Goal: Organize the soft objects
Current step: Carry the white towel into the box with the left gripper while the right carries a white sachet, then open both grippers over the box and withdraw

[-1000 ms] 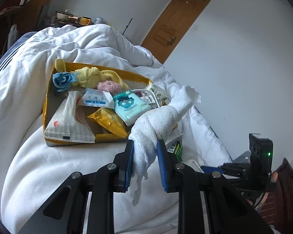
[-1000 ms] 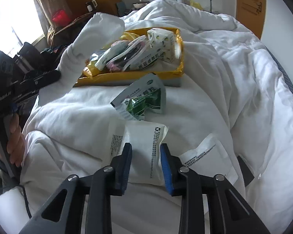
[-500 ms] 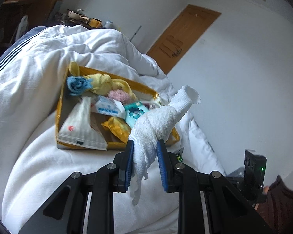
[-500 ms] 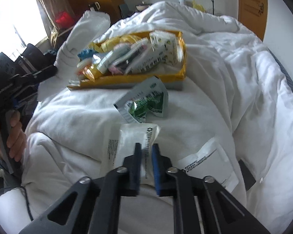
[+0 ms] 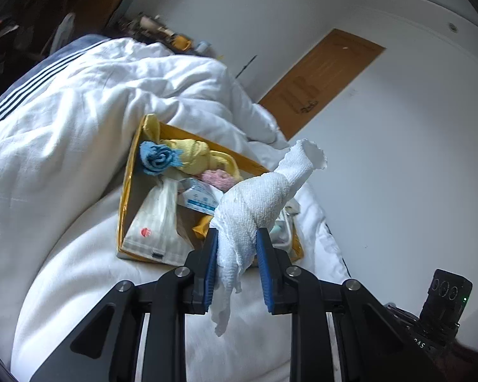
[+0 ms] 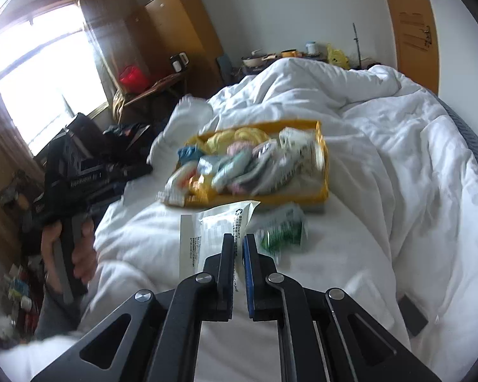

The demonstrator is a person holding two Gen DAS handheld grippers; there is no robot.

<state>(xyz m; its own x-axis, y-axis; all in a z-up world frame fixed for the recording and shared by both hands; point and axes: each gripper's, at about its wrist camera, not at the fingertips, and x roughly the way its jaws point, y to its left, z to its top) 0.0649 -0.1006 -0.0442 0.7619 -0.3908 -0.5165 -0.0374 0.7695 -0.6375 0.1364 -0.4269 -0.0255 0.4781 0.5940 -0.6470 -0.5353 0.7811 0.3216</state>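
Observation:
My left gripper (image 5: 237, 238) is shut on a rolled white towel (image 5: 261, 197) and holds it up in front of the yellow box (image 5: 127, 191), which lies on the white duvet and holds soft packets, a blue cloth (image 5: 157, 157) and a yellow cloth (image 5: 194, 156). My right gripper (image 6: 238, 242) is shut on a flat white packet (image 6: 213, 232) and holds it above the duvet, near the yellow box (image 6: 325, 172). A green packet (image 6: 283, 232) lies just right of it. The white towel (image 6: 178, 121) shows blurred left of the box.
The white duvet (image 6: 382, 159) rises in folds behind and right of the box. A wooden door (image 5: 318, 82) is behind the bed. The left gripper body and the hand holding it (image 6: 73, 197) are at the left. A flat dark object (image 6: 412, 313) lies at the bed's right.
My right gripper closed on the white packet and lifted it off the duvet. My left gripper rose and tilted back with the towel; the box now sits lower and closer behind it.

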